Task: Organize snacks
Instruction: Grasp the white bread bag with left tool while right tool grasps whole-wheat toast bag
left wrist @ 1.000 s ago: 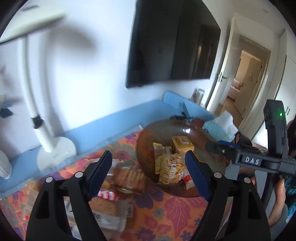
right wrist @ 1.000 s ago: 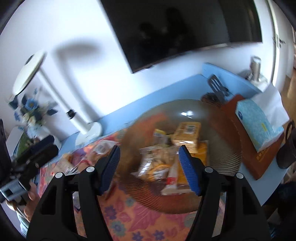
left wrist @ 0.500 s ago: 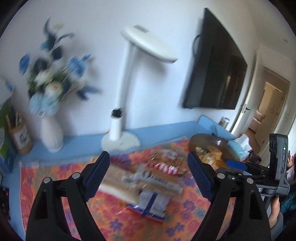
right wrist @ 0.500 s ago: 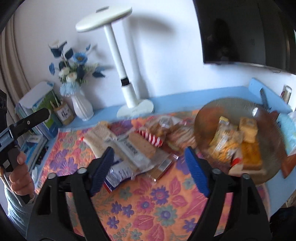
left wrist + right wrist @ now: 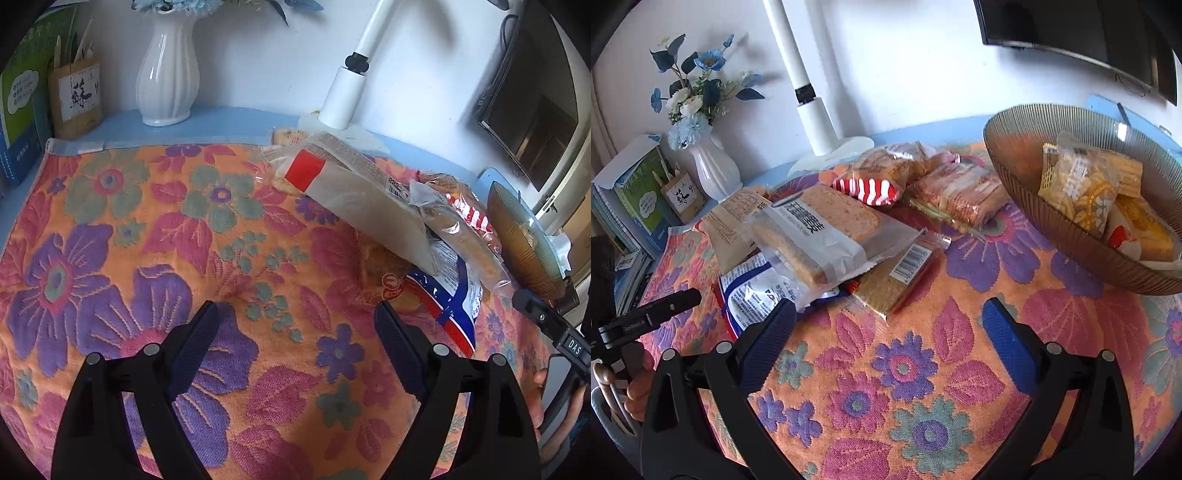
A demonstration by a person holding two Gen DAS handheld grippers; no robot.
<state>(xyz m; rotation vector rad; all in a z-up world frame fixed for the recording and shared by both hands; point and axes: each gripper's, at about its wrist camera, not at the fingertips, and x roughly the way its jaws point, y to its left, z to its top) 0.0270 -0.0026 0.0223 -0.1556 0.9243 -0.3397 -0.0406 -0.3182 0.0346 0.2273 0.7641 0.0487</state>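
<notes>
Right gripper (image 5: 888, 319) spread, empty; bread packet (image 5: 827, 236) just beyond, seemingly untouched.

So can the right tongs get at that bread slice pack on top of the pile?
Probably yes: the right tongs are open and empty, the bread slice pack lies uppermost just ahead, and only bare floral cloth lies between.

The left wrist view looks down, close over the floral cloth (image 5: 110, 236), with the snack pile (image 5: 388, 214) beyond and right of its jaws. The right wrist view sits farther back, facing the pile (image 5: 827, 229) ahead-left of its jaws and the bowl (image 5: 1015, 166) ahead-right. Both share pile, vase (image 5: 166, 74) and lamp (image 5: 812, 110).
</notes>
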